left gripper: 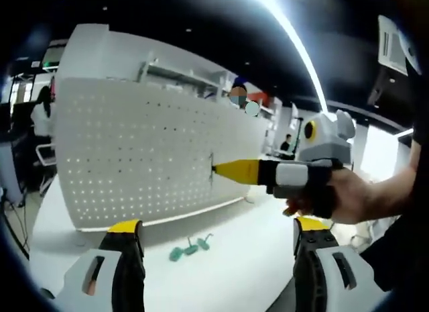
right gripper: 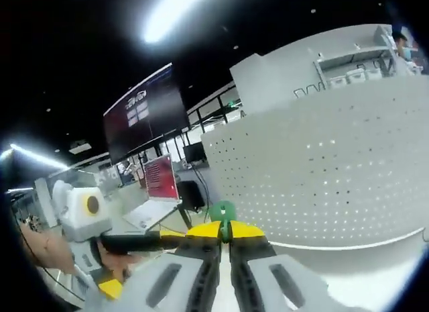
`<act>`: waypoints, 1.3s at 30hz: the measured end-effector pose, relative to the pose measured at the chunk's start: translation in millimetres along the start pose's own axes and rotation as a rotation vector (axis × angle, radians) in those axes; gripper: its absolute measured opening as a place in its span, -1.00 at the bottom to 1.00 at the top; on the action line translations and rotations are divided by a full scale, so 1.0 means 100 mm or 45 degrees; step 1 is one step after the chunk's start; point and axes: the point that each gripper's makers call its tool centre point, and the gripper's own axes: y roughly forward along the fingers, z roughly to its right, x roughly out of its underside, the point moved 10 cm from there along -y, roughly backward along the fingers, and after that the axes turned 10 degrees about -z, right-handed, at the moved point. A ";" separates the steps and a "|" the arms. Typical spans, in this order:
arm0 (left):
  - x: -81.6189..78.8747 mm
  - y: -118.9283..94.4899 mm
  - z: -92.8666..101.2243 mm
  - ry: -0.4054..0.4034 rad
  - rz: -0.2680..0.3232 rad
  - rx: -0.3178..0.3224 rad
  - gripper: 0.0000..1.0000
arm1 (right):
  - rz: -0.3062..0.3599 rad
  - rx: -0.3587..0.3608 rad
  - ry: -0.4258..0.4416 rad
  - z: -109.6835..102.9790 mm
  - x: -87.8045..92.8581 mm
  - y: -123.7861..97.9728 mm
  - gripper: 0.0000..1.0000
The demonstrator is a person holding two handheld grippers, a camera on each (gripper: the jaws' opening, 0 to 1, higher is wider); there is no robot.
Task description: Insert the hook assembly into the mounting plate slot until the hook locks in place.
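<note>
Along the bottom of the left gripper view, the left tongs (left gripper: 218, 235) stand wide apart, empty, above the white worktop (left gripper: 234, 272). Beyond them the right tongs (left gripper: 218, 170) press a small dark hook (left gripper: 212, 168) against the upright pegboard (left gripper: 141, 151); green hooks (left gripper: 190, 247) lie at its foot.

Low in the right gripper view, the right tongs (right gripper: 225, 230) are clamped on a green hook (right gripper: 222, 211) before the pegboard (right gripper: 322, 171).

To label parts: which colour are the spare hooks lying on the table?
Teal green hooks, clearest in the left gripper view.
</note>
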 end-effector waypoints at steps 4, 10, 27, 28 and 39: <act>0.00 0.01 0.01 -0.021 -0.004 0.004 0.95 | 0.044 0.102 -0.096 0.04 -0.08 0.00 -1.00; 0.02 0.01 0.03 -0.020 -0.023 -0.001 1.00 | 0.084 0.149 -0.121 0.10 -0.17 0.06 -1.00; 0.07 0.01 0.02 -0.040 -0.042 0.004 1.00 | 0.226 0.329 -0.176 0.33 -0.53 0.24 -1.00; 0.07 0.00 0.02 -0.043 -0.042 0.002 1.00 | 0.230 0.339 -0.175 0.36 -0.56 0.27 -1.00; 0.11 -0.01 -0.10 -0.064 -0.061 -0.023 0.99 | 0.289 0.500 -0.191 0.65 -0.76 0.46 -1.00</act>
